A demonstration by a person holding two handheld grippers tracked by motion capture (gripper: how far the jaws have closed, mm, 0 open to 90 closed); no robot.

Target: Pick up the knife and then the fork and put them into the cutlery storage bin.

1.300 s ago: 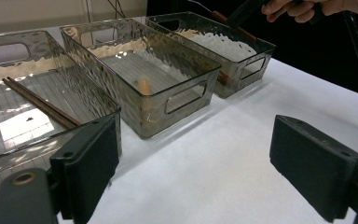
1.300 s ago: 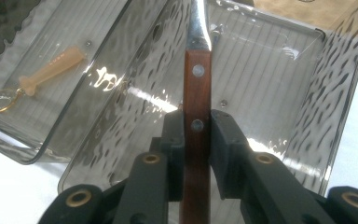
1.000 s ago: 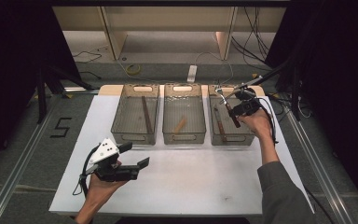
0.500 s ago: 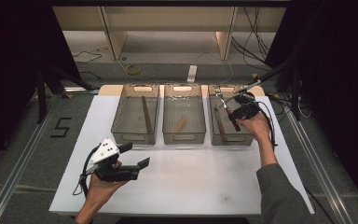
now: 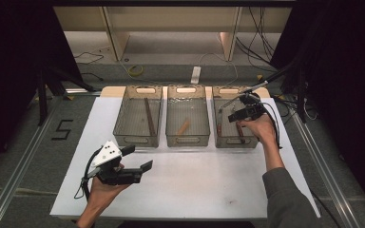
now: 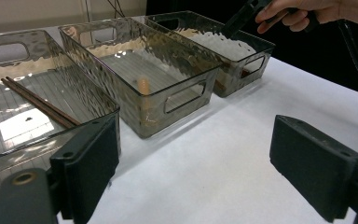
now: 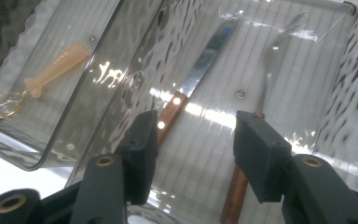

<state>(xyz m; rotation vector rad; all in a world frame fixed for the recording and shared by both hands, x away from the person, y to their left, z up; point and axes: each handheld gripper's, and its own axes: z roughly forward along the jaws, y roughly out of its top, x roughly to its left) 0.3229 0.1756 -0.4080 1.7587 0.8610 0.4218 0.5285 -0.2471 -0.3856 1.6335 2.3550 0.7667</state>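
Your right claw (image 5: 233,115) hangs over the right bin (image 5: 224,137), and its jaws have just been opening; nothing is between them now. Below the right claw (image 7: 191,140), in that bin (image 7: 335,107), lie a knife (image 7: 193,81) with a wooden handle and a fork (image 7: 265,79), which looks blurred, so maybe it is another utensil. Your left claw (image 5: 140,159) is wide open and empty above the tabletop (image 5: 195,185), near the left bin (image 5: 138,137). The chopsticks (image 6: 39,102) lie in that bin.
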